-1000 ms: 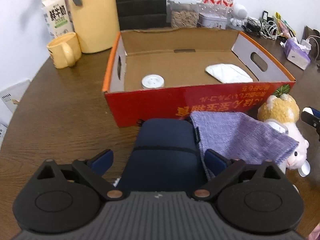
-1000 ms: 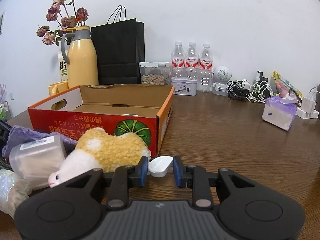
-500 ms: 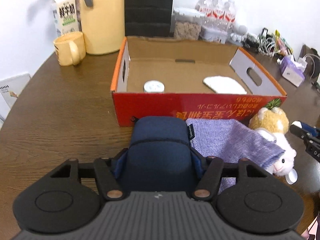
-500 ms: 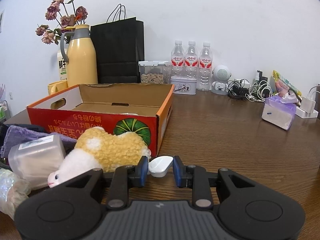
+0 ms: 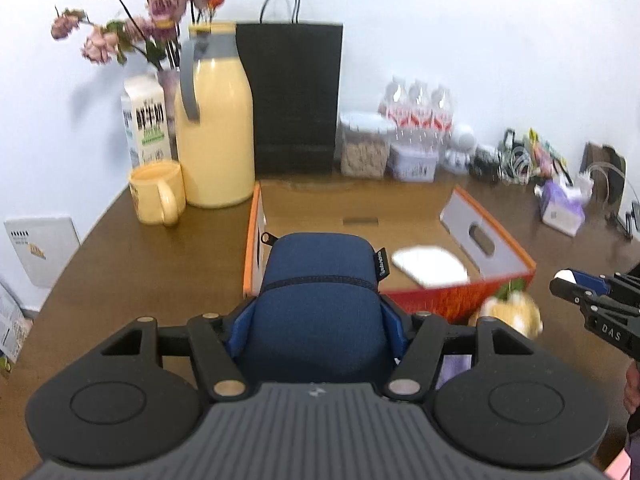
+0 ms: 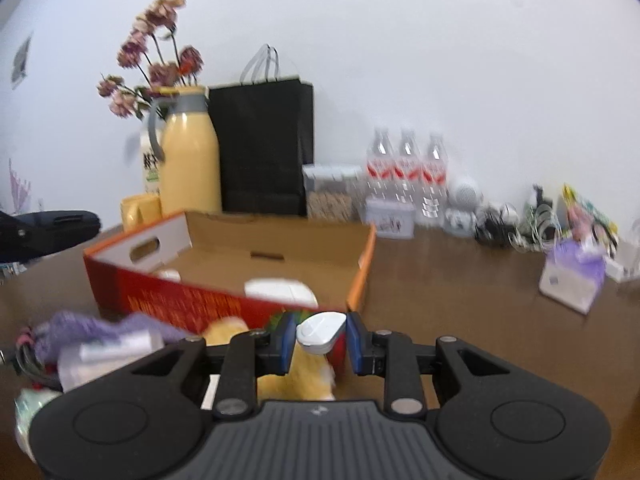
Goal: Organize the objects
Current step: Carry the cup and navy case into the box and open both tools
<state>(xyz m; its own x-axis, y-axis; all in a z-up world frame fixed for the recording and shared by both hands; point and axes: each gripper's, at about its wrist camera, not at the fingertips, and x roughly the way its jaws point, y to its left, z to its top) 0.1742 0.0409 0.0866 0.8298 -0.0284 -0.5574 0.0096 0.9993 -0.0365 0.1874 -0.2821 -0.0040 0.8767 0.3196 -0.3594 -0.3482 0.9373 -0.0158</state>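
Your left gripper (image 5: 316,320) is clamped on a navy pouch (image 5: 318,300); its jaws closed in on the pouch within the last second, and both blue pads now press its sides. The pouch is clear of the worktop (image 5: 140,280), held in front of the near left corner of the box (image 5: 468,304).

Your right gripper (image 6: 318,338) pinches a small white piece (image 6: 320,332) between its pads. What the piece belongs to is unclear; a yellow plush (image 6: 296,384) shows just below and behind it, blurred.

The box is open-topped, red outside and orange at the rim. Inside lie a white flat packet (image 5: 430,266) toward the right and a small white item (image 6: 170,275) near the left wall, largely hidden.

On the worktop in front of the box: a purple cloth (image 6: 80,330) with a clear container (image 6: 100,364) on or against it, and the plush at the near right corner.

Behind the box: a yellow jug (image 5: 214,128), yellow mug (image 5: 156,192), milk carton (image 5: 146,124), dried flowers (image 5: 140,20), black bag (image 5: 294,96), three bottles (image 6: 406,176) and a tissue pack (image 6: 572,276). Both views are motion-blurred.
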